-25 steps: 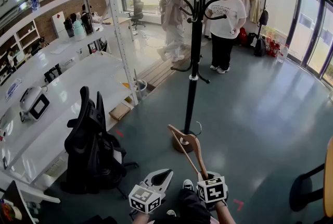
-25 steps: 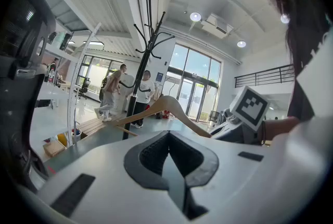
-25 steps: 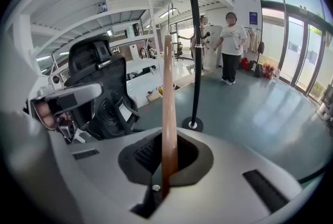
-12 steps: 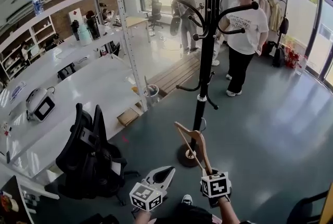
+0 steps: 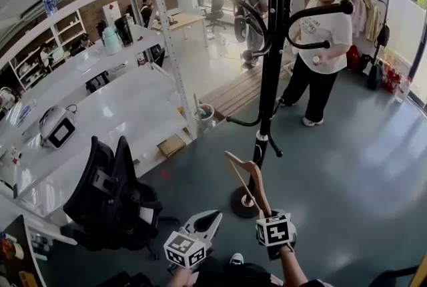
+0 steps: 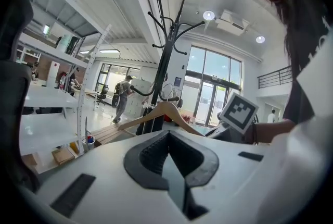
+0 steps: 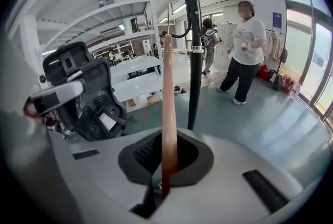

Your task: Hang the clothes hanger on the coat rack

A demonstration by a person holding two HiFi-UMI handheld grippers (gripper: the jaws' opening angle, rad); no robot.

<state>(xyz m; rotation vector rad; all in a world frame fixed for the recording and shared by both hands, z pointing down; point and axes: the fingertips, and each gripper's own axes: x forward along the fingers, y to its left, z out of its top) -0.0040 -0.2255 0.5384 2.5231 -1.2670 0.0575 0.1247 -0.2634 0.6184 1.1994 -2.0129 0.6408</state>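
The black coat rack point(image 5: 270, 79) stands on the grey floor just ahead, its curved hooks spreading out overhead. My right gripper point(image 5: 275, 232) is shut on one end of a wooden clothes hanger point(image 5: 250, 179), which points up and leftward in front of the rack's base. In the right gripper view the hanger's arm point(image 7: 167, 103) rises from between the jaws, beside the rack pole point(image 7: 193, 61). My left gripper point(image 5: 200, 232) hangs low to the hanger's left, shut and holding nothing. The left gripper view shows the hanger point(image 6: 161, 112) and rack point(image 6: 165, 61) beyond its jaws.
A black office chair point(image 5: 110, 192) stands close on the left by white metal shelving point(image 5: 100, 119). A person in a white shirt point(image 5: 320, 45) stands behind the rack, and others are farther back. A small bucket point(image 5: 205, 115) sits by the shelf post.
The view has moved closer to the coat rack, which now looms larger and more overhead. The hanger stays in the right gripper, and the left gripper stays shut and low.
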